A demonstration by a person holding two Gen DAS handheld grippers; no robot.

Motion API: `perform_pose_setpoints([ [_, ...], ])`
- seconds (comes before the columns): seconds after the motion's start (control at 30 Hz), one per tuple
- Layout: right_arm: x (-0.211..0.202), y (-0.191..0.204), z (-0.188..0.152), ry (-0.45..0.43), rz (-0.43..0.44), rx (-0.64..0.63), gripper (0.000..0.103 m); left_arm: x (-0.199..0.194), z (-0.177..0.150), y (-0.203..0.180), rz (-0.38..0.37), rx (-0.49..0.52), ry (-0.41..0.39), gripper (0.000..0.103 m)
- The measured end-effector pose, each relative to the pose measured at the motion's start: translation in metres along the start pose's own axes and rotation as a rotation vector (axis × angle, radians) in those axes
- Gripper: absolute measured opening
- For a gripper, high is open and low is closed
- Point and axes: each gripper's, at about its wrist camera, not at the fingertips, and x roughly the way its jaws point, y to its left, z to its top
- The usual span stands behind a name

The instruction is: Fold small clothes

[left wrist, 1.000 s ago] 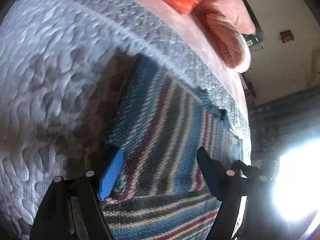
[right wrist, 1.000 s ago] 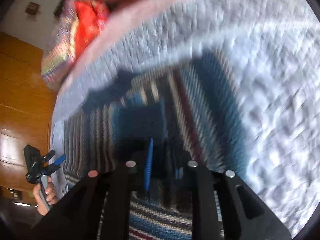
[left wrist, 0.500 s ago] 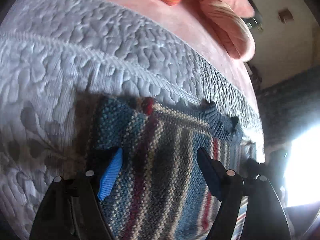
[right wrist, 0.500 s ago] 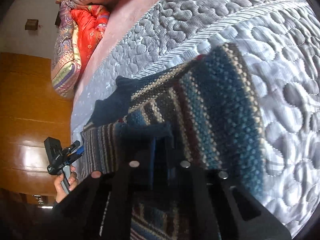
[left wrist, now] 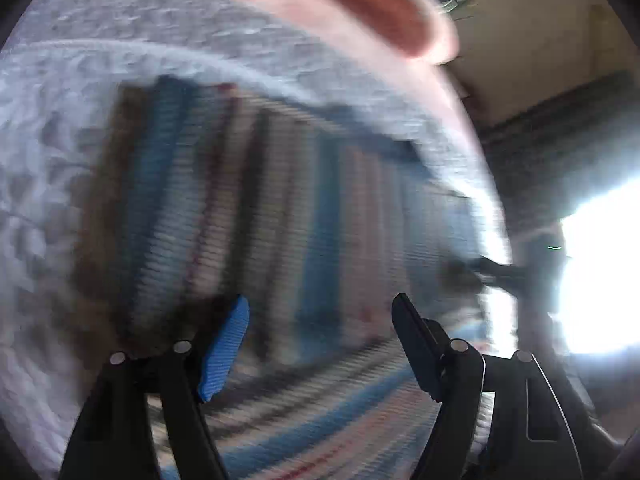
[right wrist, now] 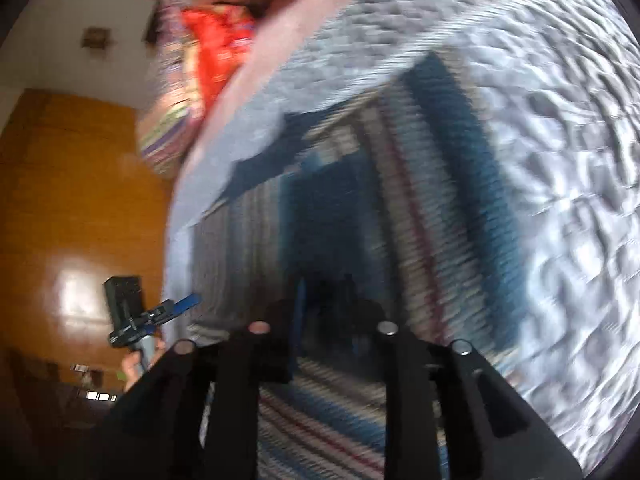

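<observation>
**Inspector:** Reporting on the blue, cream and maroon striped knitted garment (left wrist: 256,208). It is lying flat on the grey quilted bedspread (left wrist: 52,128), stripes running away from the cameras, with a second striped layer crossing at its near edge. Both views are blurring with motion now, where half a second ago they were sharp and closer to the cloth.

**Clerk:** So both tools are pulling back?

**Inspector:** That is my reading. The garment is now showing more of its length in each view, and its far edge with the dark blue trim (right wrist: 260,160) is sitting further up the frame than before.

**Clerk:** State of the tongs?

**Inspector:** The left tongs (left wrist: 320,340) are standing spread, blue pad and black pad well apart, nothing between them. The right tongs (right wrist: 320,320) are drawn close together, as in the earlier frames; the tips are falling in dark shadow against the knit, so I cannot tell whether any cloth is caught there.

**Clerk:** Meaning for the task?

**Inspector:** I am judging that one fold is already laid and the tools are withdrawing to take up a new edge. The red patterned cushion (right wrist: 216,44) and pink pillow (left wrist: 384,12) are lying well clear, further up the bed.
</observation>
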Motion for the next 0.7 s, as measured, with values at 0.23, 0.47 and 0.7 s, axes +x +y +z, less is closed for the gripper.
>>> perform_pose_setpoints([
  [0.23,0.035,0.002,-0.015,0.048,-0.074,0.039,0.020,0.032,-0.004,0.000,0.049,-0.074,0.006,0.075],
  [0.47,-0.029,0.020,-0.069,0.051,0.030,0.042,0.041,-0.023,-0.055,-0.018,-0.079,-0.159,-0.005,0.076],
  [0.7,-0.101,-0.013,-0.184,0.145,0.014,0.161,0.063,-0.074,-0.181,-0.017,-0.059,-0.250,0.074,0.080],
])
